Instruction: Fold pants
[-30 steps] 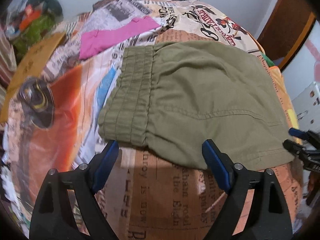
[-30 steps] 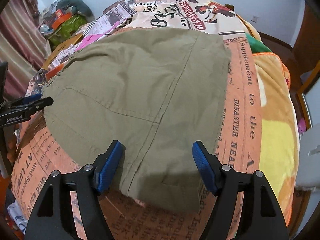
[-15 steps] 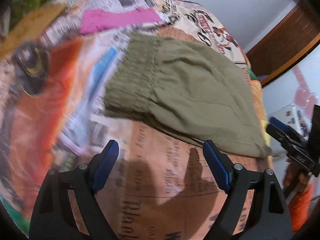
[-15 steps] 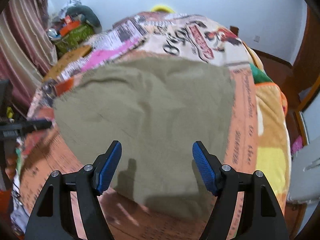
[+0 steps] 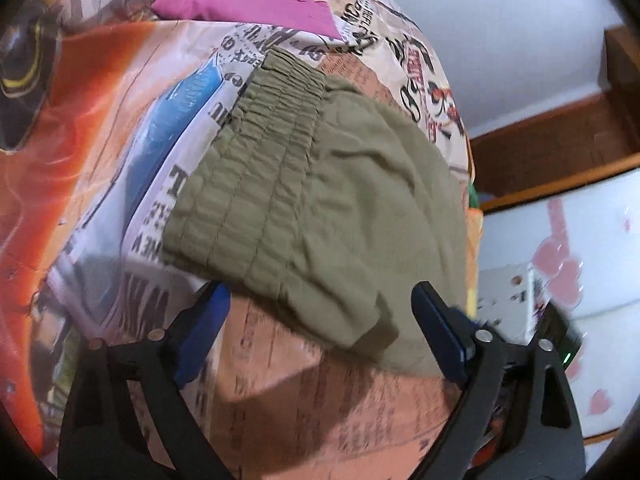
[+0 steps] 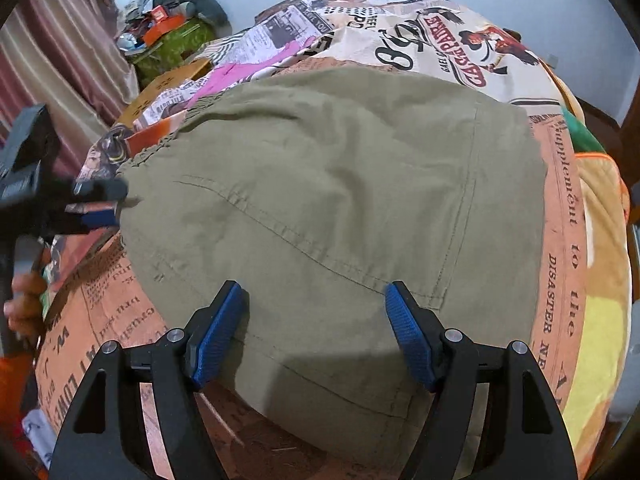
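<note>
- On the bed (image 5: 100,128), under its newspaper-print cover, my left wrist view shows the olive pants (image 5: 332,208) lying folded, the gathered elastic waistband (image 5: 256,168) toward the left and the folded near edge just ahead of my fingers.
- My left gripper (image 5: 320,328) is spread wide with nothing in it; its blue pads flank the near edge of the pants, and with the blur I can't say whether they touch the cloth.
- A pink garment (image 5: 248,4) lies on the cover beyond the waistband, apart from the pants.
- From the right wrist view, the pants (image 6: 340,200) fill the middle of the bed (image 6: 560,264), a stitched seam running across them.
- My right gripper (image 6: 314,332) is also wide open and empty, its pads poised over the near part of the cloth.
- At the left edge my left gripper (image 6: 100,204) shows, blurred, right at the side of the pants.
- A cluttered pile (image 6: 168,28) sits by the far wall beside a striped curtain (image 6: 52,60).
</note>
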A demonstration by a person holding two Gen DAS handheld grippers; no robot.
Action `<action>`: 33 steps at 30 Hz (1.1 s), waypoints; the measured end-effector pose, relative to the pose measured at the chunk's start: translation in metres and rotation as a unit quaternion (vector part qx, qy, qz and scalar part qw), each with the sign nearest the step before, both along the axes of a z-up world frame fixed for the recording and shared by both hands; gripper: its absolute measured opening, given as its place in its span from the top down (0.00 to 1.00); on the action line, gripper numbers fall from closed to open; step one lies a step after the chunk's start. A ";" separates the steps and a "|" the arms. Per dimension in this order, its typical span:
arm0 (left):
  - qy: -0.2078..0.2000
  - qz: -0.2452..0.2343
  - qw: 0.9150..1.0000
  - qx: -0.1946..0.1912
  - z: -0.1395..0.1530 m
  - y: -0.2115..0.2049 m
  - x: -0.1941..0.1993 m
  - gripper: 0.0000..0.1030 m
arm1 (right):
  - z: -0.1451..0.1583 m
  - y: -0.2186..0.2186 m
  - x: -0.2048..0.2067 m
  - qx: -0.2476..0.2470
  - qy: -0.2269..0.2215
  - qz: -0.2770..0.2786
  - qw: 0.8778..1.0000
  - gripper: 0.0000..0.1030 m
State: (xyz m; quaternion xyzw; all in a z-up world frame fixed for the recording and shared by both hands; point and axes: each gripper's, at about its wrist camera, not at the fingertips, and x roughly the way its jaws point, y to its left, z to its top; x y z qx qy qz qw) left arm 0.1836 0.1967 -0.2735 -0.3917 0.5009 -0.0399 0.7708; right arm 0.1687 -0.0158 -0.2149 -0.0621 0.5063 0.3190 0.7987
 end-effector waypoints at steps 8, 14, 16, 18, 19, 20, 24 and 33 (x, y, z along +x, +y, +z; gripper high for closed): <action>0.013 0.046 0.999 0.013 -0.006 0.015 0.020 0.29 | -0.001 -0.001 -0.001 0.015 0.006 -0.004 1.000 0.31; 0.011 0.048 0.995 0.089 0.001 0.010 0.018 0.52 | -0.002 -0.003 -0.001 0.020 0.006 -0.007 1.000 0.31; 0.000 0.050 0.992 0.116 0.008 0.006 0.016 0.57 | -0.001 -0.003 -0.001 0.021 0.005 -0.007 1.000 0.31; -0.012 0.044 0.987 0.152 0.016 -0.002 0.015 0.59 | -0.001 -0.004 -0.001 0.020 0.005 -0.009 1.000 0.31; -0.019 0.040 0.984 0.172 0.020 -0.007 0.015 0.60 | -0.001 -0.004 -0.001 0.020 0.005 -0.009 1.000 0.31; -0.025 0.035 0.980 0.194 0.025 -0.011 0.013 0.60 | 0.000 -0.006 -0.001 0.021 0.005 -0.011 1.000 0.31; -0.047 0.011 0.962 0.268 0.046 -0.030 0.004 0.64 | 0.002 -0.015 -0.004 0.026 0.004 -0.019 0.999 0.31; -0.102 -0.003 0.915 0.391 0.092 -0.056 -0.036 0.64 | 0.010 -0.047 -0.023 0.023 0.006 -0.046 0.999 0.31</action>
